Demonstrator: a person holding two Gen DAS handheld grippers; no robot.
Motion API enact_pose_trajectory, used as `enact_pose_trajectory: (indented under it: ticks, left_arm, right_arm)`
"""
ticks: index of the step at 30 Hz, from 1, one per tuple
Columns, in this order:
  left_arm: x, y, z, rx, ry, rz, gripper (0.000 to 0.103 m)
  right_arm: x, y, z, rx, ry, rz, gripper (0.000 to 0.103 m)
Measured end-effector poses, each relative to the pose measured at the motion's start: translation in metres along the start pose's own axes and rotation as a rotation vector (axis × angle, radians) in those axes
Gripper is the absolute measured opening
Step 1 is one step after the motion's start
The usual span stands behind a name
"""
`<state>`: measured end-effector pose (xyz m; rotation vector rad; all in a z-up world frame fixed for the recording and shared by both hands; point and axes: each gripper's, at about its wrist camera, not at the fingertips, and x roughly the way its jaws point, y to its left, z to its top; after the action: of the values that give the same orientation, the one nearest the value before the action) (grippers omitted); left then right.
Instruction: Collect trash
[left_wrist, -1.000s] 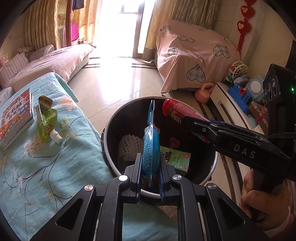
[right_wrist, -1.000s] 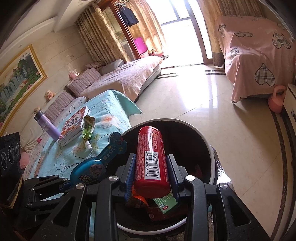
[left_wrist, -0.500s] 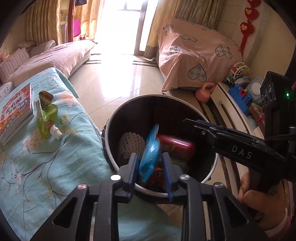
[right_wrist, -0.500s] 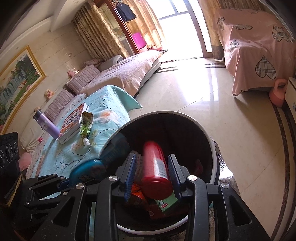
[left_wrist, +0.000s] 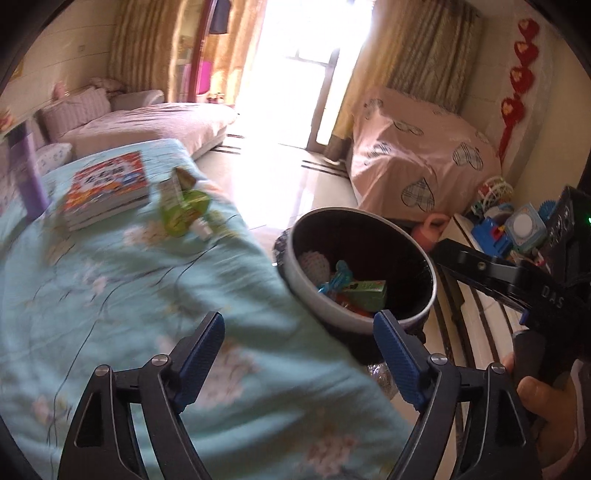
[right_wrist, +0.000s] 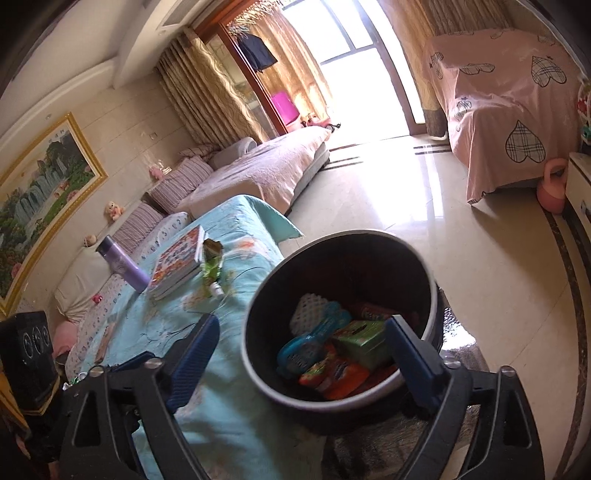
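A round black trash bin (left_wrist: 413, 251) (right_wrist: 424, 273) stands beside the teal-covered bed. Inside it lie a blue package (right_wrist: 306, 343), a green carton (right_wrist: 365, 339), a white foam net (right_wrist: 308, 308), an orange wrapper (right_wrist: 332, 376) and a red can (right_wrist: 373, 310). My left gripper (left_wrist: 299, 354) hovers over the bed's edge to the bin's left, its jaws opening with nothing between them. My right gripper (right_wrist: 303, 354) hangs over the bin's near rim, its jaws opening, also empty. A green pouch (left_wrist: 184, 210) (right_wrist: 212, 264) with a white cap lies on the bed.
On the teal bedspread (left_wrist: 129, 314) rest a stack of books (left_wrist: 105, 192) and a purple bottle (right_wrist: 123, 264). A sofa (right_wrist: 258, 166), a pink-covered bed (right_wrist: 509, 110), a pink kettlebell (right_wrist: 552, 188) and a shelf of toys (left_wrist: 509, 229) ring the tiled floor (right_wrist: 461, 229).
Both grippers let go: the blue package and the red can dropped into the bin. Both sets of jaws spread wide, and the left gripper swung left over the bed.
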<state>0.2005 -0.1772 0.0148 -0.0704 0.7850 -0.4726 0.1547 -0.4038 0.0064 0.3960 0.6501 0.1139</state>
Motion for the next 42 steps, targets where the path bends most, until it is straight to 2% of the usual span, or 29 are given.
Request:
enact_pose_trajectory:
  ticks: [7, 12, 16, 20, 25, 29, 35, 42]
  left_arm:
    - [-0.059, 0.034, -0.044, -0.07, -0.067, 0.038, 0.084]
    - [-0.107, 0.036, -0.064, -0.059, -0.154, 0.088, 0.086]
    - [-0.149, 0.032, -0.078, -0.036, -0.279, 0.166, 0.102]
    - [-0.174, 0.03, -0.102, -0.025, -0.354, 0.272, 0.102]
    - [-0.181, 0.027, -0.129, -0.024, -0.4, 0.365, 0.102]
    - [-0.181, 0.024, -0.143, -0.029, -0.408, 0.399, 0.102]
    - [-0.166, 0.017, -0.148, -0.034, -0.418, 0.455, 0.102]
    - [-0.155, 0.014, -0.144, -0.022, -0.424, 0.475, 0.102]
  right_arm:
    - [-0.023, 0.04, -0.045, -0.057, -0.028, 0.009, 0.1]
    - [-0.042, 0.072, -0.061, -0.147, -0.078, 0.01, 0.1]
    - [-0.077, 0.1, -0.06, -0.229, -0.224, 0.004, 0.103]
    - [-0.094, 0.112, -0.069, -0.274, -0.336, -0.039, 0.103]
    - [-0.082, 0.116, -0.09, -0.297, -0.338, -0.071, 0.103]
    - [-0.072, 0.114, -0.105, -0.303, -0.334, -0.089, 0.103]
    - [-0.06, 0.11, -0.119, -0.312, -0.33, -0.098, 0.103]
    - [-0.056, 0.104, -0.123, -0.294, -0.332, -0.115, 0.103]
